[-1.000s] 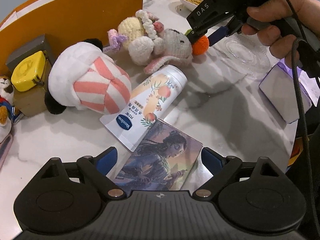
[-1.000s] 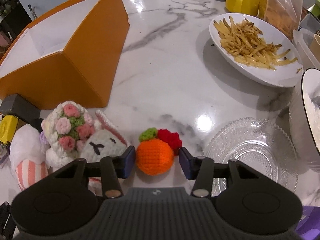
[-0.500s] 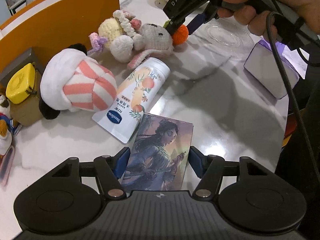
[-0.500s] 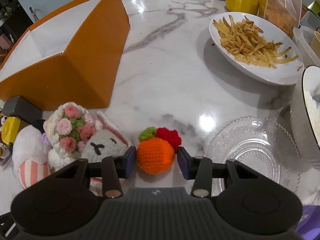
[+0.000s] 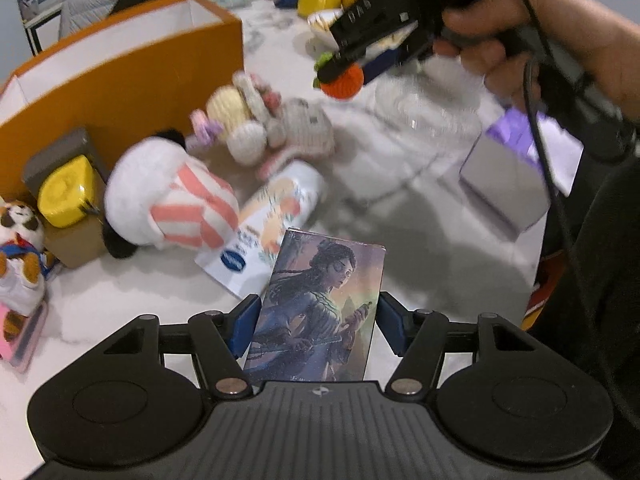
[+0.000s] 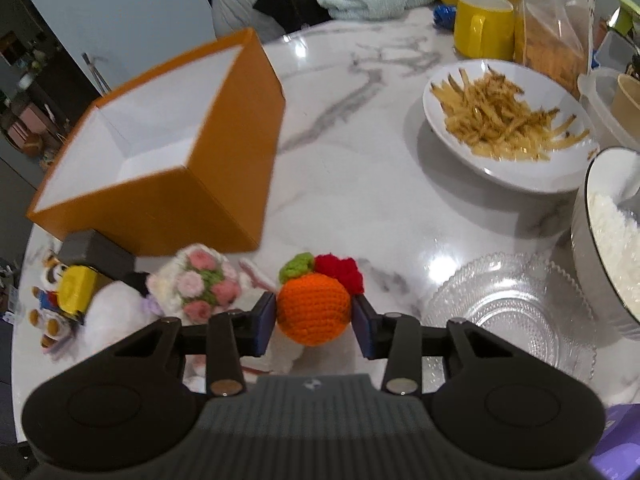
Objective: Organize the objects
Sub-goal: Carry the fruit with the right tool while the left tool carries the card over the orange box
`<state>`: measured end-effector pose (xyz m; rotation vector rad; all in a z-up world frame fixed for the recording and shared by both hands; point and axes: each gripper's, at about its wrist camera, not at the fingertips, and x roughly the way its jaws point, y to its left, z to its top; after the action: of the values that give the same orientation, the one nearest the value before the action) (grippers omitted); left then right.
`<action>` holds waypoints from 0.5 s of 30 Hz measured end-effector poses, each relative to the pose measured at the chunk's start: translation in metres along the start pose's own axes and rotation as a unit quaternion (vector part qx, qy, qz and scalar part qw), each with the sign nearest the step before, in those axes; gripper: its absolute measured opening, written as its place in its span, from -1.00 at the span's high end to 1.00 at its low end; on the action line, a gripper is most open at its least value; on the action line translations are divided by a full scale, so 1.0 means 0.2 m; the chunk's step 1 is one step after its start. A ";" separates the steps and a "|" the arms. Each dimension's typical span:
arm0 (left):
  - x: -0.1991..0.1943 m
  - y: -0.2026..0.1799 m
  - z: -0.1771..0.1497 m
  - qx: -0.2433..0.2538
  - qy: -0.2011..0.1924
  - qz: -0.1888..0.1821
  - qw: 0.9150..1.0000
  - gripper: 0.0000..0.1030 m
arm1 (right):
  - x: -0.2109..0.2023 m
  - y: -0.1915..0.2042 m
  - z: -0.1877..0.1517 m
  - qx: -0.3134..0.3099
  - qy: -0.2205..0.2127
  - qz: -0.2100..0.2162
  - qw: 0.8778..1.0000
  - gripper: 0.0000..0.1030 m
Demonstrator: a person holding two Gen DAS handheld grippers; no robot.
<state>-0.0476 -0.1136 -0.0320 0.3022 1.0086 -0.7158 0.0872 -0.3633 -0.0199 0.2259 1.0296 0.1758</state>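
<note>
Fingers of the left gripper point(image 5: 316, 326) clamp an illustrated card box point(image 5: 320, 304) by its two long sides, the box held up off the marble tabletop point(image 5: 400, 248) in the left wrist view. Behind it lie a white lotion tube point(image 5: 276, 220), a plush toy with pink stripes point(image 5: 172, 200) and a crocheted bunny point(image 5: 280, 128), all just in front of an orange storage box point(image 5: 120, 88). A hand point(image 5: 532, 36) at upper right carries the right gripper, with a crocheted orange point(image 5: 342, 82) caught in its tip above the tabletop.

From the right wrist view, the right gripper point(image 6: 315, 322) is closing on that crocheted orange point(image 6: 312, 308), its blue pads point(image 6: 265, 322) pressing both sides, a green leaf and red tuft on top. The orange storage box point(image 6: 224, 184) stands open to the upper left, its white inside showing. A clear glass dish point(image 6: 508, 312) sits to the right, near a white bowl of fries point(image 6: 508, 124) and a yellow mug point(image 6: 482, 26).
</note>
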 end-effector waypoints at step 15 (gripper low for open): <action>-0.26 0.17 0.10 -0.054 -0.066 0.014 0.996 -0.41 | -0.21 0.32 0.03 -0.077 -0.071 0.075 0.992 0.16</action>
<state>-0.0293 -0.0776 0.0200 0.1721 0.9115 -0.6460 0.0690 -0.3124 0.0359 0.1715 0.8531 0.3687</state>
